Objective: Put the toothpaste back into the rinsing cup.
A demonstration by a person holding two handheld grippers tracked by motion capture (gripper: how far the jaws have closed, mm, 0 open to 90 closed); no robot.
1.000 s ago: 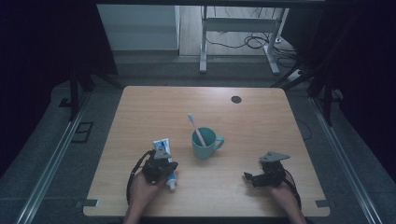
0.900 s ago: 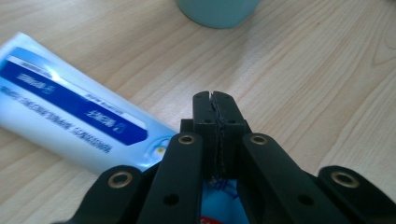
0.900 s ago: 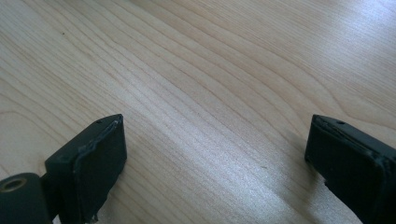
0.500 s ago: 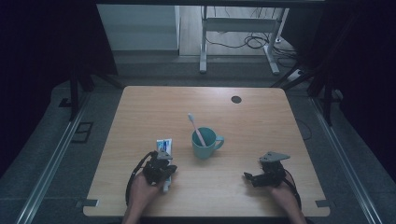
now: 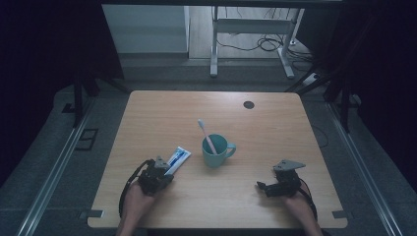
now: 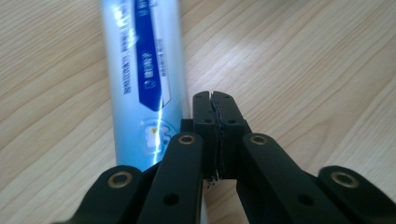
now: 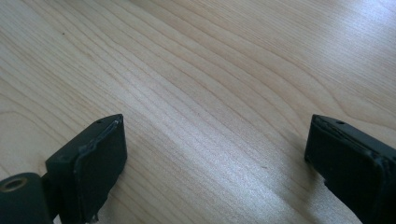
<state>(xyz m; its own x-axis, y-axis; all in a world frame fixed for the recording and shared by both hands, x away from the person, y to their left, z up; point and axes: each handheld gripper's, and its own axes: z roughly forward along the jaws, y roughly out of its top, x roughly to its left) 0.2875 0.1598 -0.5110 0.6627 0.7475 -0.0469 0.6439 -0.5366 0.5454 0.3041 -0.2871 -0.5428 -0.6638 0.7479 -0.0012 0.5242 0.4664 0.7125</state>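
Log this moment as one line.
left hand-held gripper: shut, beside blue-and-white toothpaste tube | right hand-held gripper: open, empty | white toothbrush: in teal ceramic mug

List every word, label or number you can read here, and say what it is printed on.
No text can be read for certain.
Toothpaste tube: white characters on its blue band and fine print beside it, too blurred and small to read.
Teal mug, toothbrush, table: no lettering to be seen.
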